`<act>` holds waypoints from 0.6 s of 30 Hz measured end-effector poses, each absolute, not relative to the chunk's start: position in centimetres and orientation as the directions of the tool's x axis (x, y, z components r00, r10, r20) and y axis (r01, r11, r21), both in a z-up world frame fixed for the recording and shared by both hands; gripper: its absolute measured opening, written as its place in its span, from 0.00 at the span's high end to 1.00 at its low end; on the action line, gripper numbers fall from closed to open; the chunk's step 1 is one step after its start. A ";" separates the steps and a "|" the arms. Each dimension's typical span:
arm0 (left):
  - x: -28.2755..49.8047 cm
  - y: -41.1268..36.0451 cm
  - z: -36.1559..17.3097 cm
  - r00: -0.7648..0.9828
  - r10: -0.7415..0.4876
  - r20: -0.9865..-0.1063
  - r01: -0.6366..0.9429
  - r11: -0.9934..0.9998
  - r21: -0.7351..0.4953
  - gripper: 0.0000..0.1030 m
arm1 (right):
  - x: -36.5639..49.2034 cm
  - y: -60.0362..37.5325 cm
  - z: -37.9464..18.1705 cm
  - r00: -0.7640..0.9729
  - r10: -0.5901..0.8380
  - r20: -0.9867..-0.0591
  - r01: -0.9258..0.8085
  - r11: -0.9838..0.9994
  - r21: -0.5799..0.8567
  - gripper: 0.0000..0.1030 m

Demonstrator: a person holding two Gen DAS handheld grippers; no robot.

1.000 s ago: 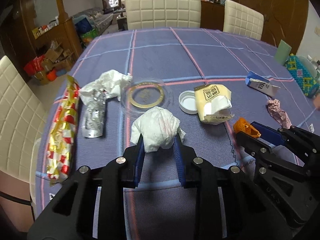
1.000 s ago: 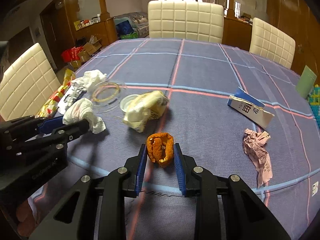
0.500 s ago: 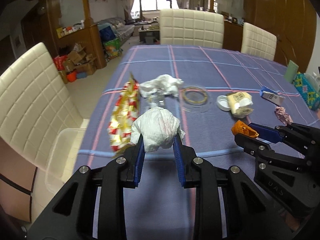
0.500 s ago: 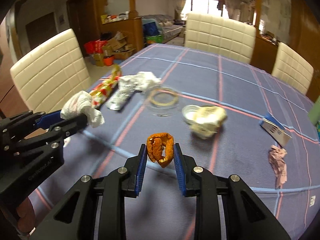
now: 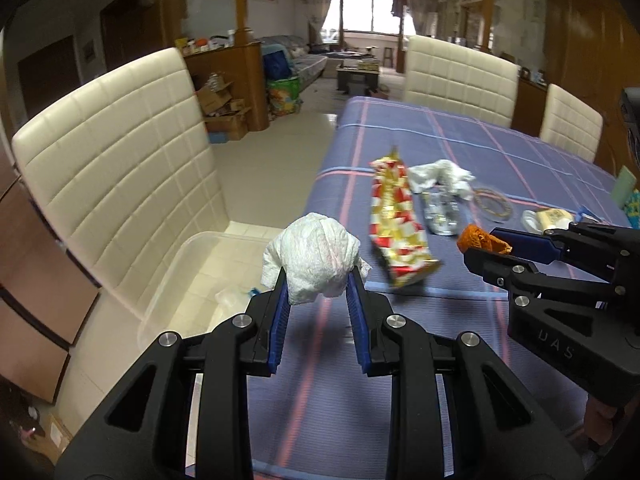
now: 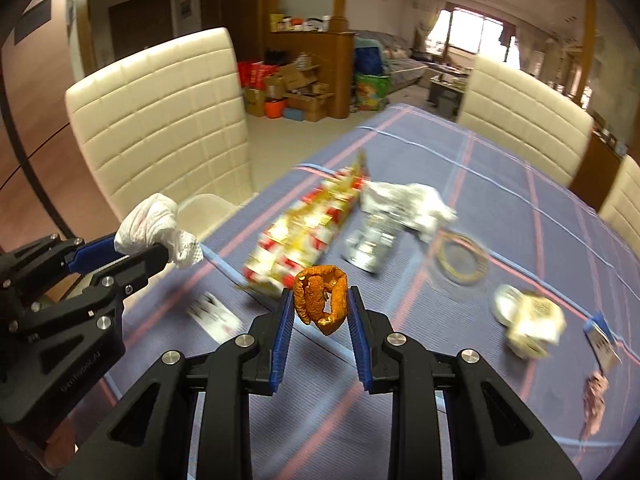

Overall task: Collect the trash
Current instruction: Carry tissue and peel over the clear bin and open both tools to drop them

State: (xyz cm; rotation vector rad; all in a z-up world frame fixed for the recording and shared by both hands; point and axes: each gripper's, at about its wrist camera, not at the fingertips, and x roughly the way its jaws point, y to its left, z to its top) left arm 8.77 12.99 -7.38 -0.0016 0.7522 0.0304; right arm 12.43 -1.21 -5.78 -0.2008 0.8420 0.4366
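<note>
My left gripper [image 5: 316, 280] is shut on a crumpled white tissue [image 5: 314, 258] and holds it in the air over the table's left edge, beside a clear plastic bin [image 5: 188, 280] on the chair seat. It also shows in the right wrist view [image 6: 160, 246]. My right gripper [image 6: 320, 304] is shut on an orange peel [image 6: 320, 298] above the table; it also shows in the left wrist view [image 5: 482, 246]. On the blue tablecloth [image 5: 460, 152] lie a red-and-gold wrapper [image 5: 394, 216], a silver foil pouch [image 5: 438, 212] and a white tissue wad [image 5: 438, 174].
A cream chair [image 5: 120, 168] stands left of the table with the bin on its seat. Further right lie a clear lid with a gold ring [image 6: 460, 256], a yellow packet with a white cap [image 6: 528, 320], a blue-white carton [image 6: 600, 332] and pink paper [image 6: 594, 400].
Both grippers have swung left with their trash still held, from over the middle of the table toward its left edge. The chair and the bin have come into view.
</note>
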 end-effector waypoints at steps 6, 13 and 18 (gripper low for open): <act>8.7 17.2 -7.9 0.721 0.096 -0.686 -0.115 0.993 0.018 0.72 | 12.8 3.4 -6.4 0.554 0.329 -0.765 -0.518 0.855 -0.007 0.74; 9.4 21.0 -8.9 0.688 0.144 -0.712 -0.197 0.980 0.008 0.72 | 13.8 7.4 -6.1 0.549 0.357 -0.756 -0.570 0.821 -0.025 0.74; 9.9 22.5 -9.6 0.672 0.154 -0.724 -0.221 0.975 0.003 0.71 | 14.8 9.1 -5.9 0.559 0.361 -0.747 -0.578 0.815 -0.039 0.74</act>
